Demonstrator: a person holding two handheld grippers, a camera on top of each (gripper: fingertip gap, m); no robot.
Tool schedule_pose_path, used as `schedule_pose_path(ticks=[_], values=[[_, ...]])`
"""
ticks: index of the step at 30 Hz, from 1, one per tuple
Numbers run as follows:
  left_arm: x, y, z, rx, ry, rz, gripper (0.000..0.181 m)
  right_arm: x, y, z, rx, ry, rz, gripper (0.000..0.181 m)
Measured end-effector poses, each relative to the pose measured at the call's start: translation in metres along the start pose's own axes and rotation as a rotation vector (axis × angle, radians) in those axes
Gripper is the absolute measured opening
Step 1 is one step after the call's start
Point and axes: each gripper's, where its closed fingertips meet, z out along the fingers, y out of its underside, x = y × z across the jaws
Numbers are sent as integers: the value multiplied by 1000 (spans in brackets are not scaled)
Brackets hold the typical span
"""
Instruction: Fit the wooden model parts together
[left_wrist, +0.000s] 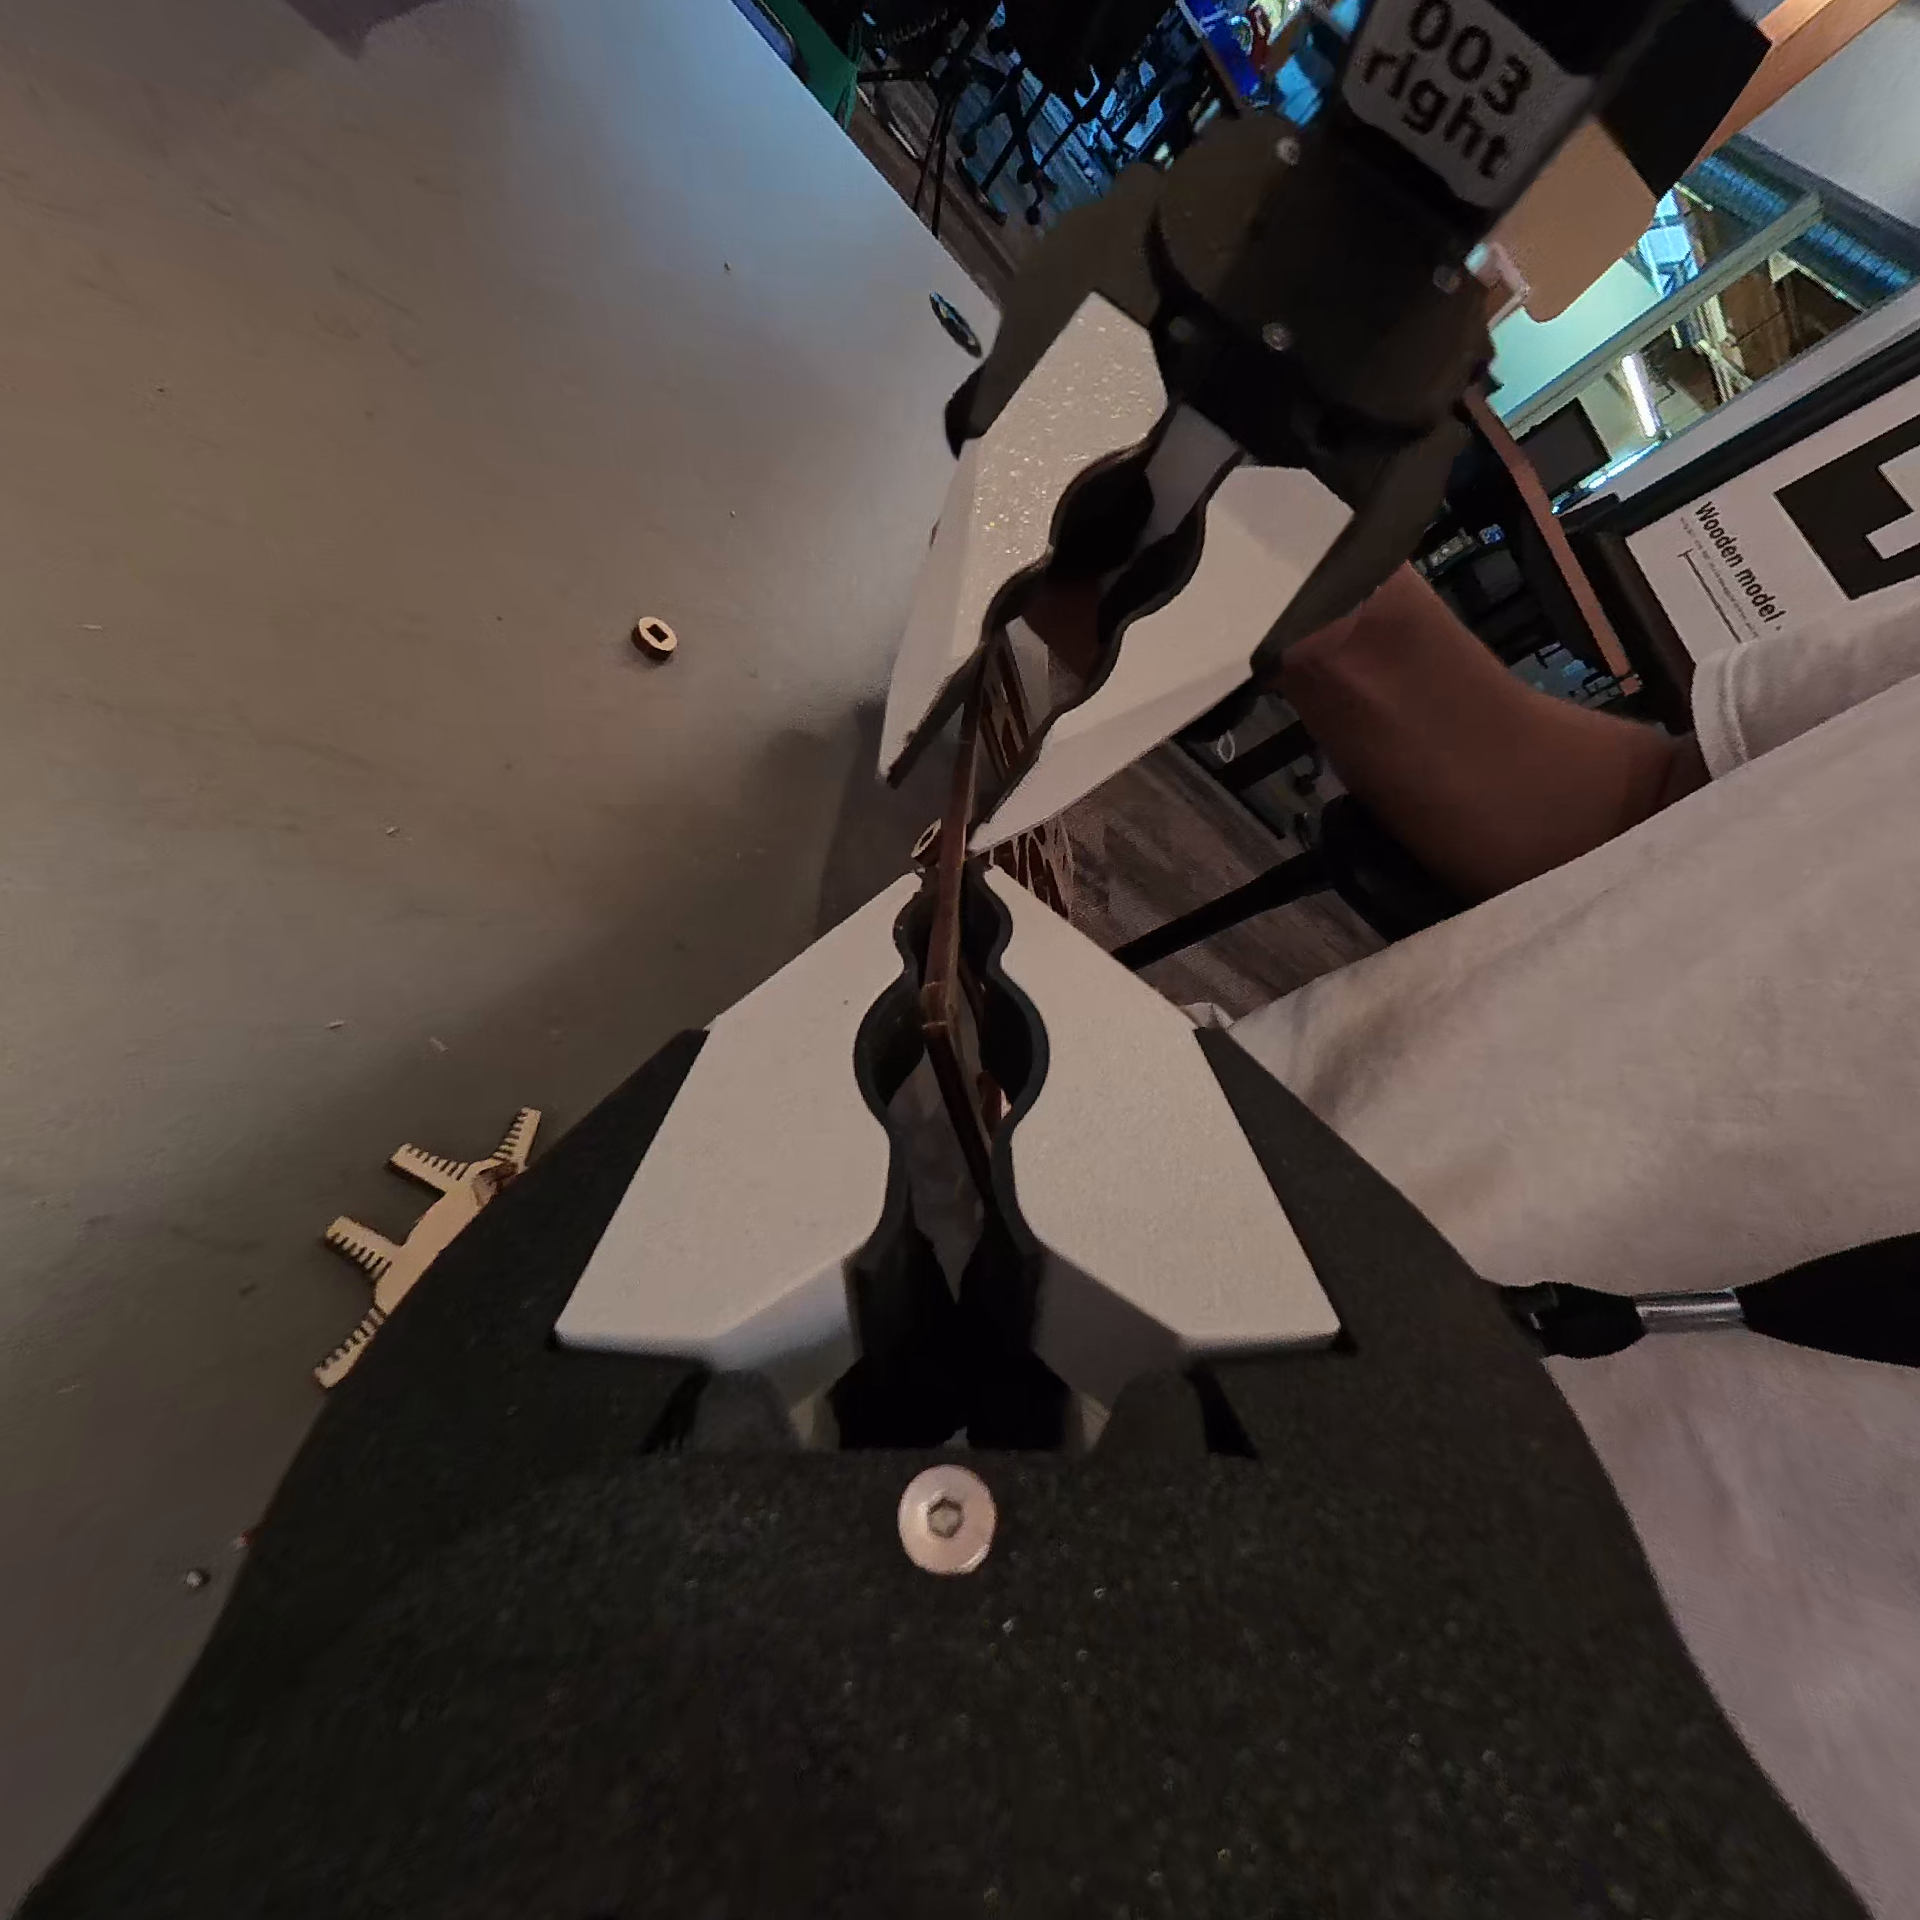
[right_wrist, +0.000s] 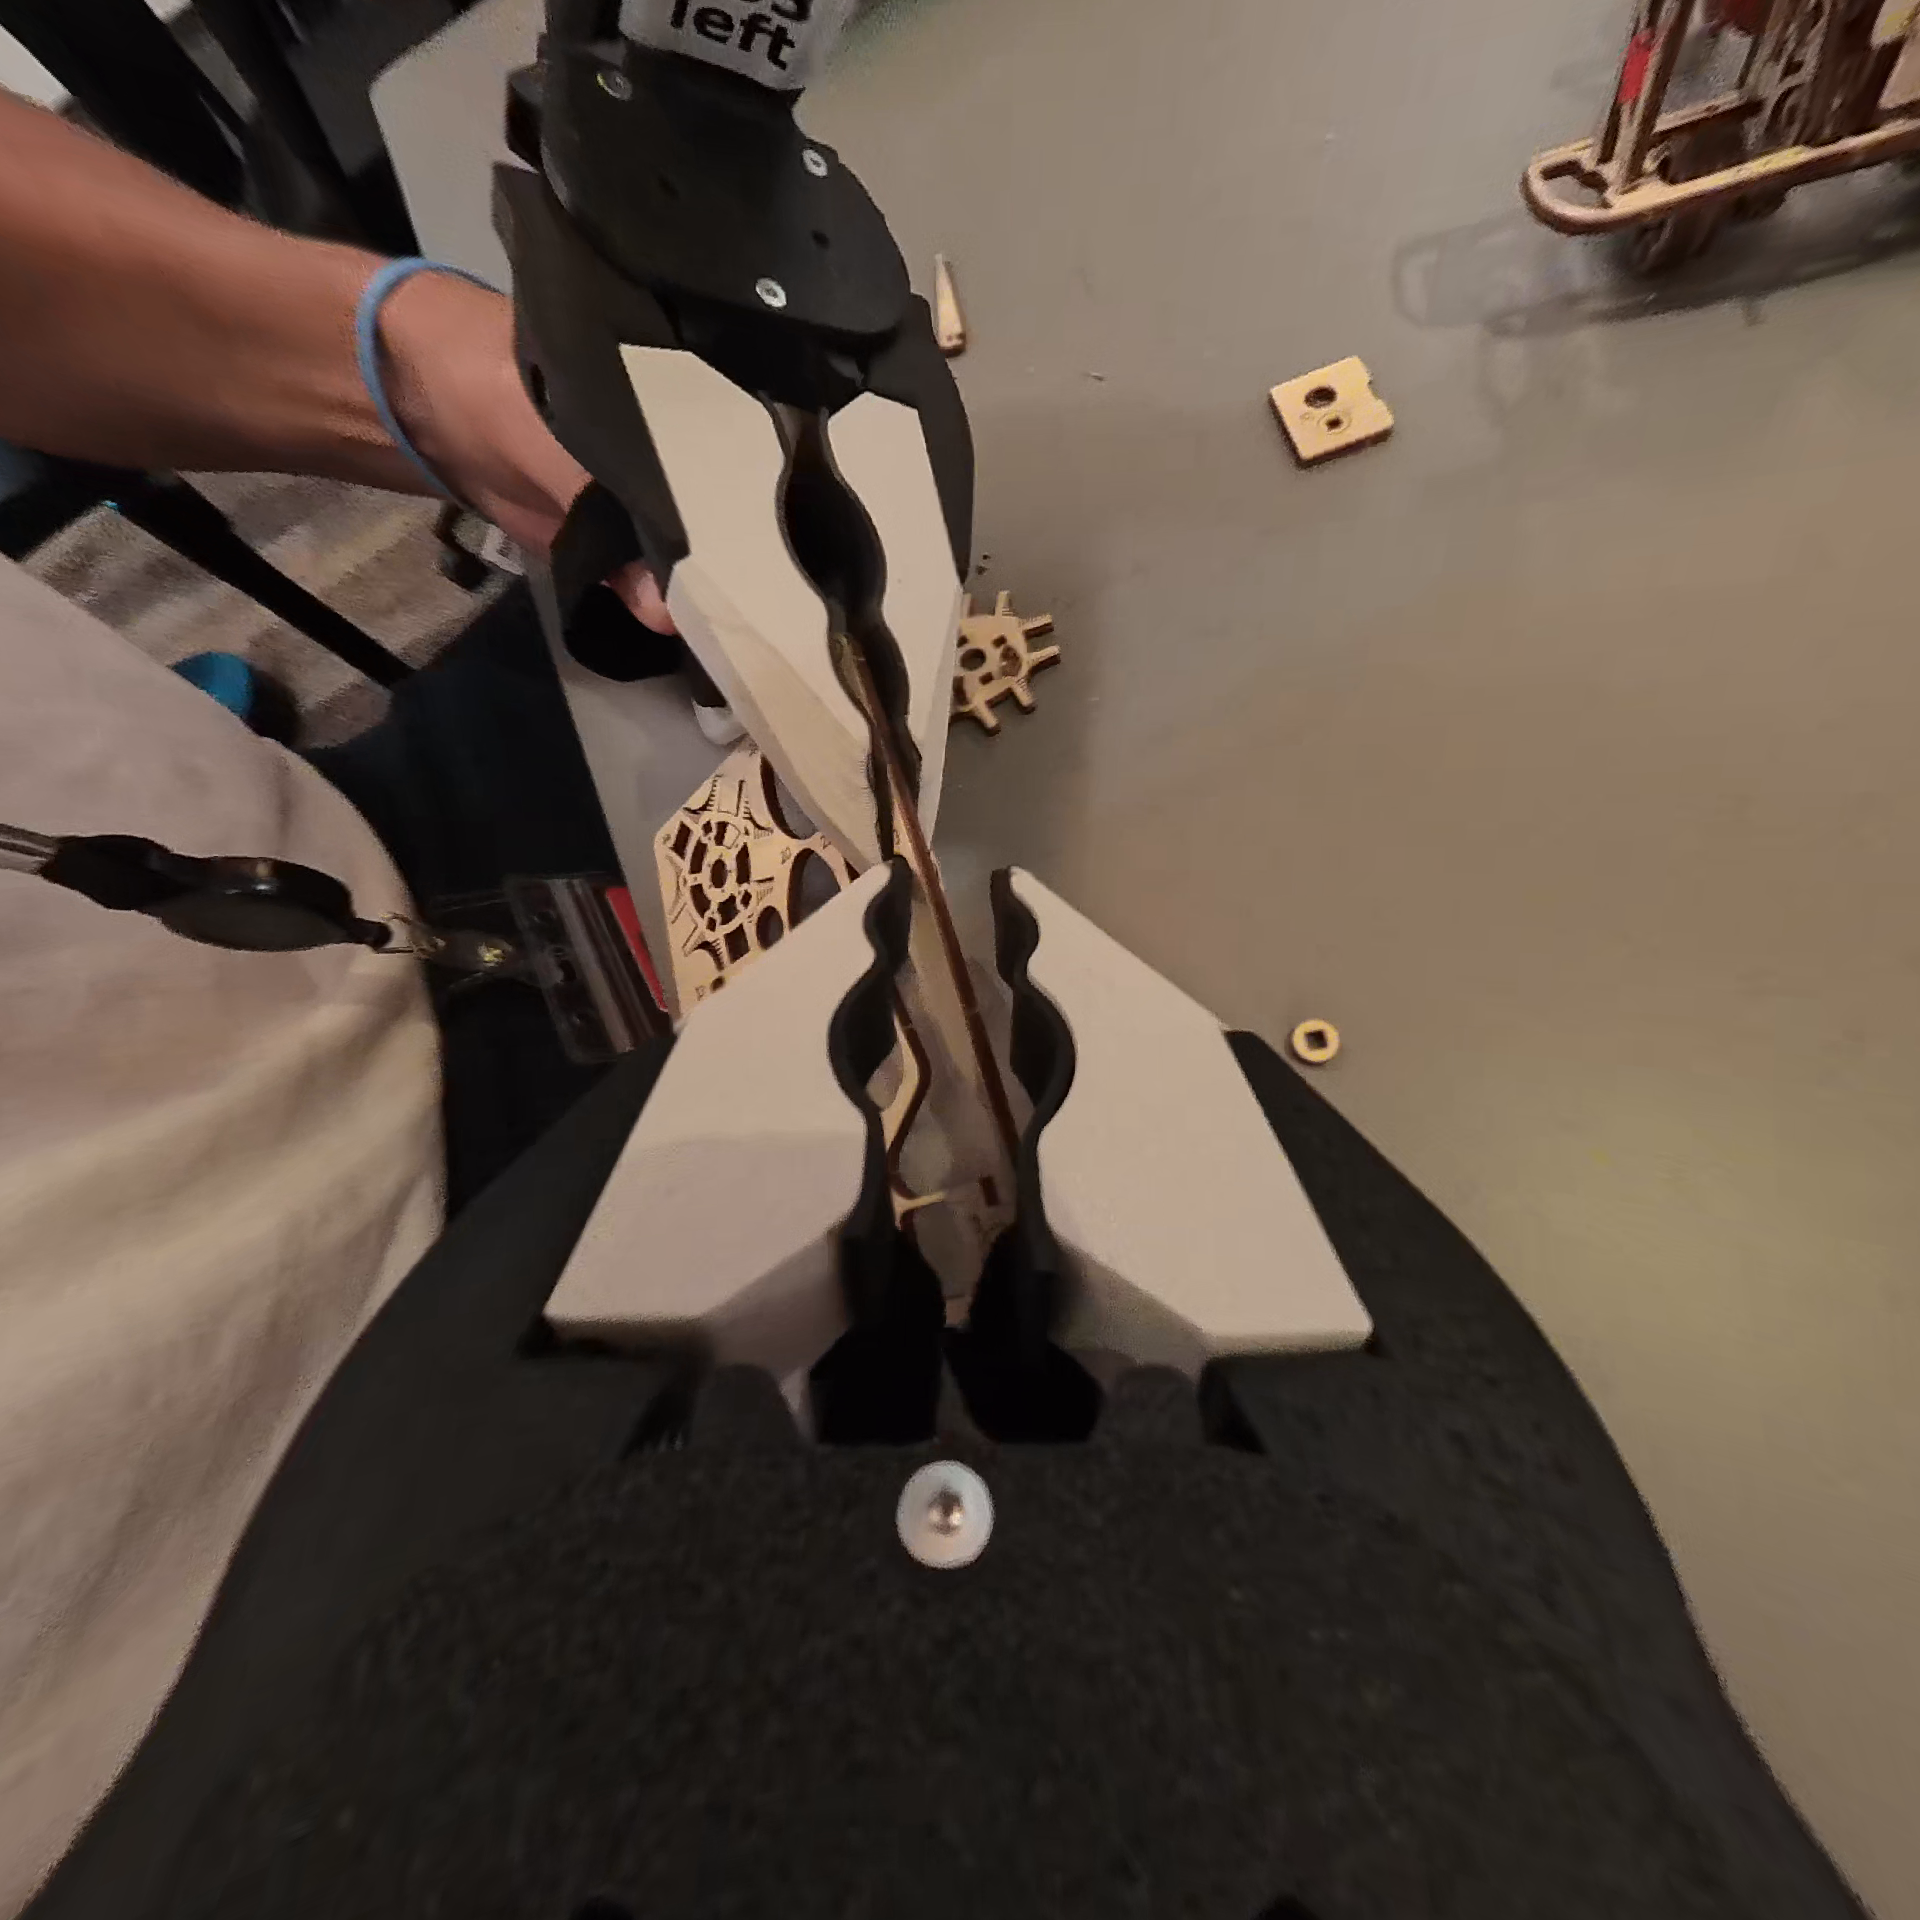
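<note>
Thin wooden sheet (right_wrist: 940, 997) held edge-on between left gripper (right_wrist: 883, 821) and right gripper (right_wrist: 951, 883), tips nearly meeting above table (right_wrist: 1558, 831). Square piece (right_wrist: 1330, 408), small ring (right_wrist: 1312, 1041) lie right; toothed piece (right_wrist: 1008, 665) behind left gripper.

We hold our left gripper (left_wrist: 951, 904) and right gripper (right_wrist: 945, 883) tip to tip, nearly in one line, above the near edge of the tabletop. Our left gripper's jaws are pressed close together; the right's stand a little wider. Our left hand (right_wrist: 540, 499) wraps its handle.
</note>
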Motion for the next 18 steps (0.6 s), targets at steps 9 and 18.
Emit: schedule_pose_path(ticks=[9,18], values=[[2,-21,5,71,22,-82,0,12,-12,-14,-9,448,-349,5],[12,-32,8,71,-13,27,1,3,-20,-42,167,270,-159,13]])
